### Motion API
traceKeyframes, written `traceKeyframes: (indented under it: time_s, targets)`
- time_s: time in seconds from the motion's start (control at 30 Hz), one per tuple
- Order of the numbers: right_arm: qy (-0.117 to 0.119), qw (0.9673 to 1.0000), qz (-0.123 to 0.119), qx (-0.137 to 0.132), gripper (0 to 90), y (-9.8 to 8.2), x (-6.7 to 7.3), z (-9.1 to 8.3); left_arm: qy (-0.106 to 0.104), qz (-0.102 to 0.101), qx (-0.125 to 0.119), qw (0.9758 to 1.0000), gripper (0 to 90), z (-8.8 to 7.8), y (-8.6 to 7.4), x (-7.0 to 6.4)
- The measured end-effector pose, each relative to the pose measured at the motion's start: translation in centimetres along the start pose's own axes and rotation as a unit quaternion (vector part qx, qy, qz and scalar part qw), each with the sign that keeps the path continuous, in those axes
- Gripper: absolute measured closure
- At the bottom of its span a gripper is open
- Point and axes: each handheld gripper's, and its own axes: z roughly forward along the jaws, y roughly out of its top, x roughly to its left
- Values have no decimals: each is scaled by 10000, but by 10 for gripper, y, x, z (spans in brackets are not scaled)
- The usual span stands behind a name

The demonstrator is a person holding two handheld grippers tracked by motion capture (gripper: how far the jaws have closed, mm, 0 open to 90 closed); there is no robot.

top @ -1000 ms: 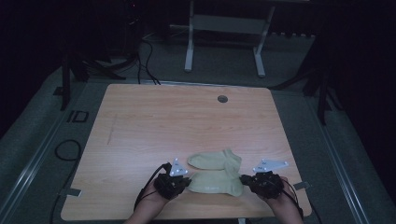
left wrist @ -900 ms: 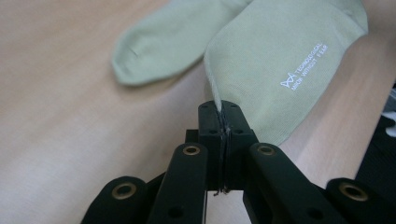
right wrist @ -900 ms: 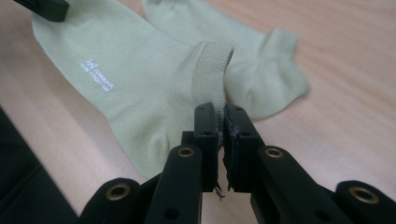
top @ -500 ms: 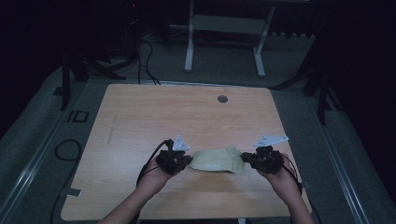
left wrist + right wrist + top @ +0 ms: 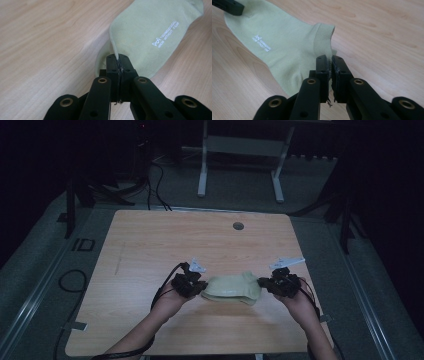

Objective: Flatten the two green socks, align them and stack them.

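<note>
Your left hand-held gripper (image 5: 196, 285) has its jaws pinched tight on the toe end of the pale green sock (image 5: 233, 287), and your right hand-held gripper (image 5: 267, 283) is clamped on the cuff end, at the ribbed band. In the high view the sock sits in the near half of the table (image 5: 150, 245), about 6 o'clock from the small round grommet (image 5: 238, 226) near the far edge, and it spans the gap between your two hands.

The relation that matters: the sock's long axis runs from 9 o'clock to 3 o'clock, straight from one gripper to the other. From your left gripper the fabric lies toward 3 o'clock; from your right gripper it lies toward 9 o'clock. Neither hand is nearer, since each holds its own end. Any coming move, I judge, depends on keeping both hands level and in step, or the fabric will twist or sag in the middle.

In the left gripper view the sock (image 5: 150, 37) is thin, smooth knit, soft and limp, with a small white printed logo (image 5: 165, 33) on its flat side and a rounded toe edge running into the closed jaws. In the right gripper view the cuff (image 5: 323, 40) shows a coarser ribbed weave, and the heel curves down beside the jaws. The table is light wood grain, smooth and matte. Whether the sock's middle rests on the wood or hangs just above it, you can't tell from these views.
</note>
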Motion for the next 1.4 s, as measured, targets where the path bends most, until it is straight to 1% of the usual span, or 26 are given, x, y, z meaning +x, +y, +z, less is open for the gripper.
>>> traceKeyframes:
  time_s: [0.1,0.17,0.23,0.37,0.43,0.5,0.53,0.57,0.7,0.83,0.87,0.97,1.17,1.27,1.33,1.4]
  targets:
    - [-8,10000,9,90,846,-3,-1,9,-30,-103,67,9999,885,8,-3,3]
    - [-26,9999,38,130,846,-5,-3,14,-6,-79,121,9999,885,14,-5,3]
    - [-32,9998,77,192,846,-6,-4,19,-19,-93,157,9998,885,18,-6,4]
    - [-29,9995,135,287,846,-9,-9,28,23,-123,198,9997,885,28,-8,5]
    - [-22,9993,170,331,846,-10,-10,33,-19,-111,264,9996,885,32,-9,6]
    - [-2,9991,194,375,846,-12,-11,37,15,-66,304,9995,884,36,-10,5]
    - [15,9990,217,396,846,-14,-12,39,-2,-59,329,9994,884,37,-10,5]
    - [8,9988,218,429,845,-15,-12,41,23,-57,331,9994,884,37,-10,6]
    - [45,9981,260,549,845,-20,-14,50,3,-95,319,9994,884,39,-10,9]
    - [57,9978,308,580,844,-24,-18,55,-41,-91,375,9992,883,42,-12,10]
    - [70,9976,335,596,844,-24,-19,56,-38,-118,368,9992,884,43,-13,10]
    - [49,9974,316,645,843,-26,-19,59,-40,-125,388,9992,883,46,-14,11]
    - [28,9974,328,645,842,-28,-19,62,-41,-105,465,9989,881,48,-18,11]
    - [29,9974,336,637,841,-29,-19,63,-42,-153,455,9988,881,49,-19,11]
    - [39,9975,324,634,838,-29,-19,63,-27,-160,450,9989,881,49,-20,11]
    - [27,9975,313,633,837,-28,-19,64,-60,-147,461,9988,877,48,-20,10]
